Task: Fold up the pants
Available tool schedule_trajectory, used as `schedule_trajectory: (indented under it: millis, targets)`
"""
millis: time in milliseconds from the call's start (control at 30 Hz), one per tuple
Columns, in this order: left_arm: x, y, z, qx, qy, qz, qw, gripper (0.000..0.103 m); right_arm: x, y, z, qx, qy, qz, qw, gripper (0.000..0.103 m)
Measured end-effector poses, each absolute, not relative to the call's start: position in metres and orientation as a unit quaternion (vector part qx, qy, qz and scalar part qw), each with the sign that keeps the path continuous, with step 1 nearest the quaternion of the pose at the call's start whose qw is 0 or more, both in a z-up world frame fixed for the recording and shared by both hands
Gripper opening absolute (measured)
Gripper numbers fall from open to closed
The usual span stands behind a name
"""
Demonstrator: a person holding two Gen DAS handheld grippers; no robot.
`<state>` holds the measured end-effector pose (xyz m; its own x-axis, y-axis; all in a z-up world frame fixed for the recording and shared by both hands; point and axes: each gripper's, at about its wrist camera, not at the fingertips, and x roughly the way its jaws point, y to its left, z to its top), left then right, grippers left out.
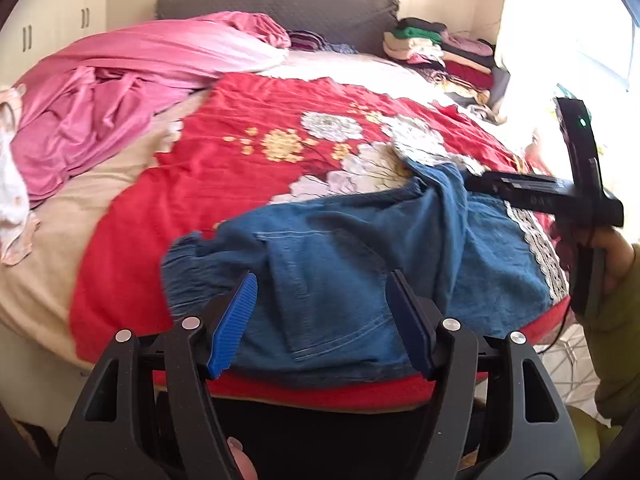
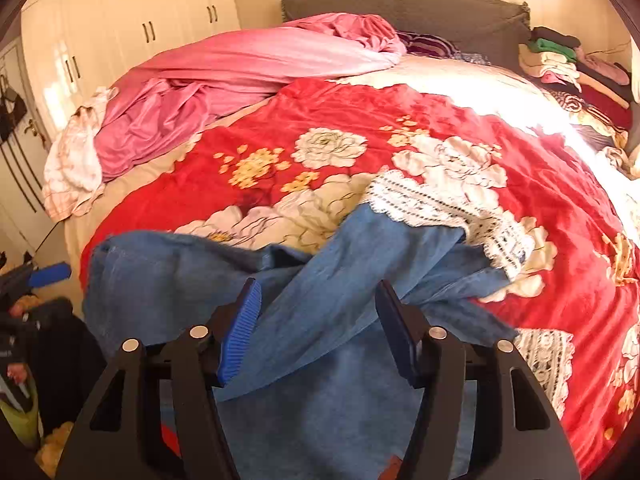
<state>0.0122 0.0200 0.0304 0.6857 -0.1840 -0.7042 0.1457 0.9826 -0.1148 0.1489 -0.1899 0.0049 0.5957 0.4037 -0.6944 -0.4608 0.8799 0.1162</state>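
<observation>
Blue denim pants [image 1: 344,264] with white lace hems [image 1: 536,240] lie crumpled on a red flowered blanket [image 1: 240,128] near the bed's front edge. My left gripper [image 1: 322,320] is open, its blue pads just above the waist end and a back pocket. The right gripper's black body [image 1: 560,196] shows at the right of the left wrist view, over the legs. In the right wrist view my right gripper [image 2: 318,332] is open over a twisted pant leg [image 2: 360,264], whose lace hem [image 2: 432,200] lies ahead. Neither holds cloth.
A pink duvet [image 1: 132,80] is bunched at the back left. A stack of folded clothes [image 1: 440,48] sits by the grey headboard [image 1: 280,8]. White wardrobes [image 2: 120,24] stand left of the bed. A white cloth [image 2: 76,164] lies at the left edge.
</observation>
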Motion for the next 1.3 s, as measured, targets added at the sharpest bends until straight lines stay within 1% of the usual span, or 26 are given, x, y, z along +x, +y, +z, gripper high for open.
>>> schedule_trajectory:
  millis: [67, 100, 200, 367, 433, 467, 500, 533, 567, 667, 867, 900, 933, 967, 1000, 1033, 1067, 1100, 1167, 1300]
  targets:
    - [0.021, 0.002, 0.026, -0.020, 0.396, -0.124, 0.910, 0.059, 0.166, -0.196, 0.007, -0.038, 0.379, 0.228, 0.896, 0.061]
    - [0.026, -0.009, 0.024, -0.015, 0.401, -0.137, 0.906, 0.059, 0.174, -0.199, 0.007, -0.034, 0.381, 0.224, 0.896, 0.065]
    - [0.041, -0.038, 0.016, -0.003, 0.415, -0.182, 0.891, 0.059, 0.196, -0.206, 0.005, -0.025, 0.389, 0.212, 0.896, 0.073]
    - [0.073, -0.078, -0.010, -0.002, 0.453, -0.229, 0.862, 0.058, 0.229, -0.194, 0.004, -0.043, 0.409, 0.209, 0.887, 0.073]
    - [0.082, -0.089, -0.021, -0.016, 0.463, -0.244, 0.852, 0.040, 0.244, -0.187, 0.001, -0.050, 0.422, 0.212, 0.880, 0.073]
    - [0.085, -0.093, -0.027, -0.021, 0.468, -0.245, 0.849, 0.038, 0.252, -0.183, -0.002, -0.053, 0.429, 0.213, 0.876, 0.073]
    - [0.088, -0.095, -0.034, -0.022, 0.472, -0.244, 0.847, 0.031, 0.260, -0.179, -0.006, -0.054, 0.437, 0.214, 0.872, 0.073]
    - [0.089, -0.097, -0.039, -0.019, 0.474, -0.241, 0.847, 0.020, 0.268, -0.175, -0.010, -0.059, 0.446, 0.208, 0.869, 0.073]
    - [0.089, -0.097, -0.042, -0.015, 0.474, -0.235, 0.849, 0.017, 0.273, -0.171, -0.014, -0.066, 0.451, 0.202, 0.867, 0.073]
    - [0.086, -0.091, -0.044, -0.025, 0.469, -0.241, 0.850, 0.014, 0.292, -0.158, -0.026, -0.073, 0.464, 0.199, 0.860, 0.073]
    - [0.082, -0.087, -0.048, -0.026, 0.460, -0.252, 0.851, 0.014, 0.327, -0.141, -0.046, -0.089, 0.485, 0.153, 0.856, 0.073]
    - [0.082, -0.087, -0.048, -0.028, 0.460, -0.254, 0.851, 0.014, 0.331, -0.141, -0.048, -0.087, 0.488, 0.151, 0.856, 0.072]
    - [0.082, -0.085, -0.048, -0.031, 0.459, -0.256, 0.850, 0.014, 0.335, -0.142, -0.051, -0.081, 0.491, 0.151, 0.854, 0.067]
    - [0.081, -0.084, -0.048, -0.033, 0.459, -0.258, 0.849, 0.014, 0.339, -0.144, -0.054, -0.078, 0.493, 0.148, 0.854, 0.050]
    - [0.081, -0.084, -0.048, -0.035, 0.459, -0.260, 0.849, 0.014, 0.341, -0.146, -0.056, -0.076, 0.489, 0.144, 0.857, 0.038]
    - [0.080, -0.083, -0.048, -0.037, 0.459, -0.262, 0.848, 0.014, 0.341, -0.150, -0.055, -0.069, 0.480, 0.149, 0.862, 0.031]
    - [0.082, -0.083, -0.049, -0.039, 0.459, -0.263, 0.848, 0.014, 0.339, -0.156, -0.051, -0.056, 0.469, 0.158, 0.867, 0.013]
    - [0.084, -0.083, -0.049, -0.041, 0.459, -0.265, 0.847, 0.014, 0.336, -0.162, -0.048, -0.045, 0.465, 0.160, 0.869, 0.010]
    - [0.084, -0.082, -0.048, -0.042, 0.456, -0.269, 0.847, 0.014, 0.326, -0.174, -0.038, -0.019, 0.456, 0.163, 0.875, 0.008]
    - [0.080, -0.081, -0.046, -0.038, 0.450, -0.269, 0.851, 0.015, 0.293, -0.213, -0.007, 0.020, 0.421, 0.156, 0.894, 0.008]
